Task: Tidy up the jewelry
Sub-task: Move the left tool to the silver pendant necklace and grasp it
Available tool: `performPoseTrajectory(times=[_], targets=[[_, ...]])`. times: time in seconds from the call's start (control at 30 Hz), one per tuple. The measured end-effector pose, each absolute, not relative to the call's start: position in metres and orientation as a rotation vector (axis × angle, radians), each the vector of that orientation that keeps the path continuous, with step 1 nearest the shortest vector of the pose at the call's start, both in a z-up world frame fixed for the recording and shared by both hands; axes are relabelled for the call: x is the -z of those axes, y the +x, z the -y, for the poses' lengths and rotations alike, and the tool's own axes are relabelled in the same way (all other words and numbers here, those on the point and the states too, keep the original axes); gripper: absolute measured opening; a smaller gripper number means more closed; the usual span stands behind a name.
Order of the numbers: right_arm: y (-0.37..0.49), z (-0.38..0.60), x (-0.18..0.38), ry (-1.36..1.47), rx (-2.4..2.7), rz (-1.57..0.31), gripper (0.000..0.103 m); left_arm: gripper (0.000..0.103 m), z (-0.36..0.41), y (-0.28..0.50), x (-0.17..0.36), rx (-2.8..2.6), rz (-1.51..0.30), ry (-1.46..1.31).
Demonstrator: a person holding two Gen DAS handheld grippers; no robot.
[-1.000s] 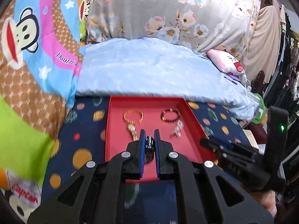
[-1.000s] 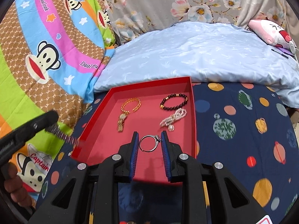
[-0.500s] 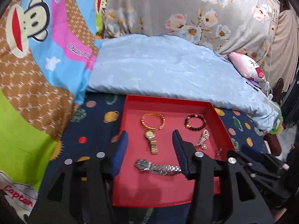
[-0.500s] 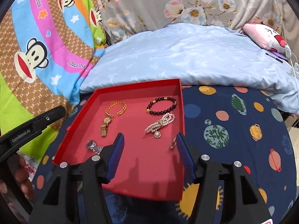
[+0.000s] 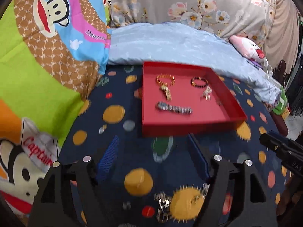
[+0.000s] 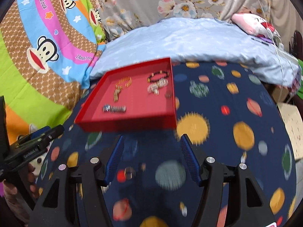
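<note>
A red tray [image 5: 191, 125] lies on the dark planet-print bedspread; it also shows in the right wrist view [image 6: 128, 123]. In it lie a gold watch [image 5: 166, 89], a silver watch [image 5: 174, 108], a dark bead bracelet [image 5: 198, 81], a pearl bracelet [image 5: 206, 93] and a small ring [image 5: 218, 102]. My left gripper [image 5: 153, 143] is open and empty, hovering before the tray's near edge. My right gripper [image 6: 151, 141] is open and empty too, just before the tray's near wall. A small silver piece [image 5: 163, 209] lies on the spread near the left gripper's base.
A light blue pillow [image 5: 170, 43] lies behind the tray. A colourful monkey-print quilt [image 5: 41, 60] rises on the left. A pink plush toy [image 5: 248, 46] sits at the far right. The bedspread [image 6: 236, 113] stretches to the right of the tray.
Both grippers opened: the left let go of the silver watch, the right let go of the ring. Both then pulled back out of the tray toward me.
</note>
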State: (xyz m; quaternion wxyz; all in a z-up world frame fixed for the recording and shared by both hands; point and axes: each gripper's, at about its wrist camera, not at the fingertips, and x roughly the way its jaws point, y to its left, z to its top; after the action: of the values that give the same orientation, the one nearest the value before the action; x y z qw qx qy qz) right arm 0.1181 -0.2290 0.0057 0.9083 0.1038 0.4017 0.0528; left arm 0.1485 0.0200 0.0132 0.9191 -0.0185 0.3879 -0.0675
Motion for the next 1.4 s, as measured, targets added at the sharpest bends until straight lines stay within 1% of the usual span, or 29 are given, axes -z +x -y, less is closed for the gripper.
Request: performPoseTrajectory(times=[0.3, 0.43, 0.47, 0.57, 0.67, 0.73, 0.83, 0.87, 0.93, 0.97, 1.0, 1.13, 1.4], targets=[[0.064, 0.234, 0.019, 0.250, -0.082, -0.897, 0.061, 0.071, -0.017, 0.101, 0.039, 0.153, -0.922, -0.005], [0.055, 0.234, 0.026, 0.260, -0.081, -0.912, 0.061, 0.070, -0.013, 0.099, 0.047, 0.147, -0.922, 0.004], [0.053, 0.234, 0.026, 0.263, -0.081, -0.913, 0.061, 0.068, -0.012, 0.099, 0.049, 0.143, -0.920, 0.009], [0.050, 0.233, 0.026, 0.264, -0.083, -0.910, 0.061, 0.055, -0.009, 0.102, 0.058, 0.158, -0.948, 0.006], [0.048, 0.232, 0.025, 0.254, -0.079, -0.907, 0.061, 0.051, -0.005, 0.099, 0.061, 0.157, -0.939, 0.026], [0.048, 0.232, 0.025, 0.257, -0.081, -0.910, 0.061, 0.046, -0.003, 0.098, 0.062, 0.157, -0.932, 0.036], [0.047, 0.232, 0.027, 0.252, -0.078, -0.916, 0.061, 0.030, -0.002, 0.099, 0.062, 0.156, -0.924, 0.040], [0.047, 0.232, 0.029, 0.250, -0.077, -0.920, 0.061, 0.021, -0.003, 0.099, 0.061, 0.160, -0.925, 0.036], [0.046, 0.232, 0.032, 0.253, -0.074, -0.928, 0.061, 0.017, -0.005, 0.101, 0.060, 0.170, -0.931, 0.018], [0.046, 0.233, 0.033, 0.256, -0.075, -0.930, 0.061, 0.013, -0.007, 0.101, 0.057, 0.178, -0.929, 0.003], [0.045, 0.232, 0.033, 0.255, -0.077, -0.931, 0.061, 0.012, -0.007, 0.100, 0.056, 0.180, -0.926, -0.003], [0.046, 0.226, 0.033, 0.248, -0.095, -0.935, 0.061, 0.011, -0.013, 0.097, 0.043, 0.221, -0.926, -0.064], [0.044, 0.195, 0.034, 0.225, -0.178, -0.948, 0.061, 0.011, -0.034, 0.084, 0.004, 0.226, -0.859, -0.099]])
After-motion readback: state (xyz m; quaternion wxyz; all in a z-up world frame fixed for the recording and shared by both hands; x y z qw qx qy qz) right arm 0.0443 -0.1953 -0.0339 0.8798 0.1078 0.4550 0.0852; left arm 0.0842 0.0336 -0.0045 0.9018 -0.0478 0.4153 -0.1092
